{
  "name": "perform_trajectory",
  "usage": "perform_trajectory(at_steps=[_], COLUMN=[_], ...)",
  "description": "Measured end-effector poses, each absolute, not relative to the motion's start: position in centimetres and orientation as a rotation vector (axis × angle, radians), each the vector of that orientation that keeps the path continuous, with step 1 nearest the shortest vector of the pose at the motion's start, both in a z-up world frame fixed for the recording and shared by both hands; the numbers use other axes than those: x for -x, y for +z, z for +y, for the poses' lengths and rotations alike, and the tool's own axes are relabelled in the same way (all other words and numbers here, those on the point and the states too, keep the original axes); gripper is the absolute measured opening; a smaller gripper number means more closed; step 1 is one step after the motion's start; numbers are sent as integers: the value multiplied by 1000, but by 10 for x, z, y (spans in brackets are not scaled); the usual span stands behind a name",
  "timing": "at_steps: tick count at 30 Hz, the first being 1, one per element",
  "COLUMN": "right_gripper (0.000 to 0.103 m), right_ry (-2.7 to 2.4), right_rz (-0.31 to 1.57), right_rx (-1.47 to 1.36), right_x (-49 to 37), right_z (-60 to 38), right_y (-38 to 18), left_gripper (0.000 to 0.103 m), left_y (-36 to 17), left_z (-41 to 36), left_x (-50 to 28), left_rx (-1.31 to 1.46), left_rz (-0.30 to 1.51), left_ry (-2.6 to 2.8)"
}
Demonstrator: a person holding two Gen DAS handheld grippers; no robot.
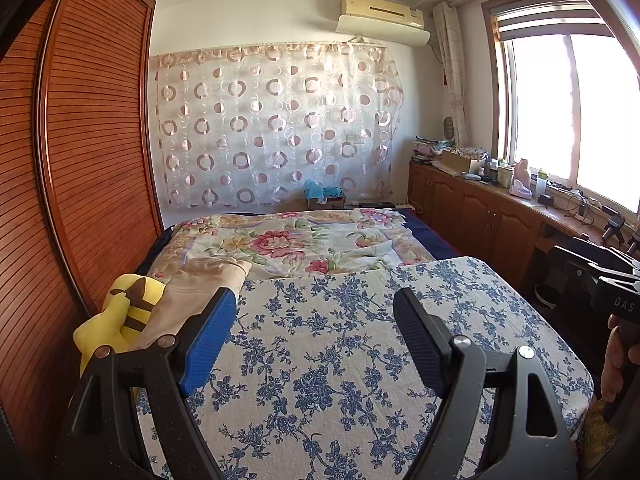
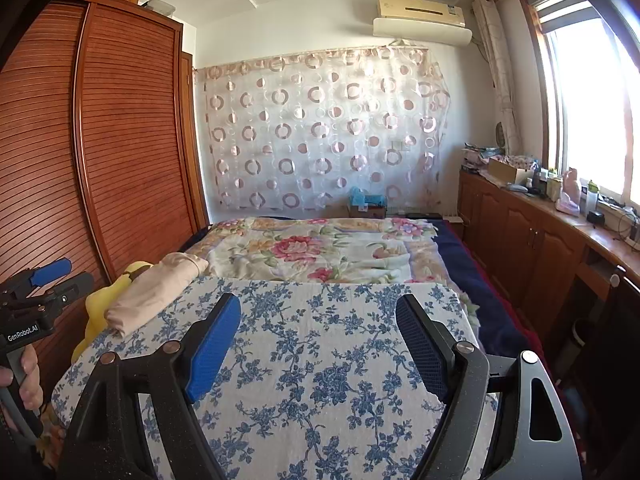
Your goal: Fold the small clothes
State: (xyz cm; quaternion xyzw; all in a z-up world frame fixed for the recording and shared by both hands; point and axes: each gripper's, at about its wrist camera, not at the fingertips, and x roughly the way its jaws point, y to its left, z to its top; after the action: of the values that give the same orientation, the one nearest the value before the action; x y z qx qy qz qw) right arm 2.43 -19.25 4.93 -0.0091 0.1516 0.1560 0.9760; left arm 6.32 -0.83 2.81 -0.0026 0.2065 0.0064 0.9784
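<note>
A folded beige garment (image 1: 192, 292) (image 2: 154, 290) lies at the far left corner of the board covered in blue-flowered cloth (image 1: 340, 360) (image 2: 332, 360). My left gripper (image 1: 316, 312) hovers open over the board, nothing between its fingers, the garment just beyond its left finger. Over the same board my right gripper (image 2: 320, 316) also stands open and bare, with the garment further off to its left. In the right wrist view the left gripper (image 2: 56, 276) shows at the left edge, held in a hand.
A yellow plush toy (image 1: 120, 320) (image 2: 100, 304) lies beside the garment at the board's left edge. Beyond the board is a bed with a floral blanket (image 1: 304, 240) (image 2: 320, 248). A slatted wooden wardrobe (image 1: 80, 160) stands left, wooden cabinets (image 1: 480, 212) with clutter right.
</note>
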Motion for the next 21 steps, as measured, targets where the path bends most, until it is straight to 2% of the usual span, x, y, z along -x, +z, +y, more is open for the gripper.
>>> perform_trajectory(at_steps=[21], right_gripper=[82], right_ry=[315], right_rz=[305], right_rx=[21], right_x=[-27], right_z=[-197], right_y=[48], left_gripper=[82], left_y=[28], left_z=[-8], left_x=[-63], left_rx=[4], left_rz=[418], left_ry=[13])
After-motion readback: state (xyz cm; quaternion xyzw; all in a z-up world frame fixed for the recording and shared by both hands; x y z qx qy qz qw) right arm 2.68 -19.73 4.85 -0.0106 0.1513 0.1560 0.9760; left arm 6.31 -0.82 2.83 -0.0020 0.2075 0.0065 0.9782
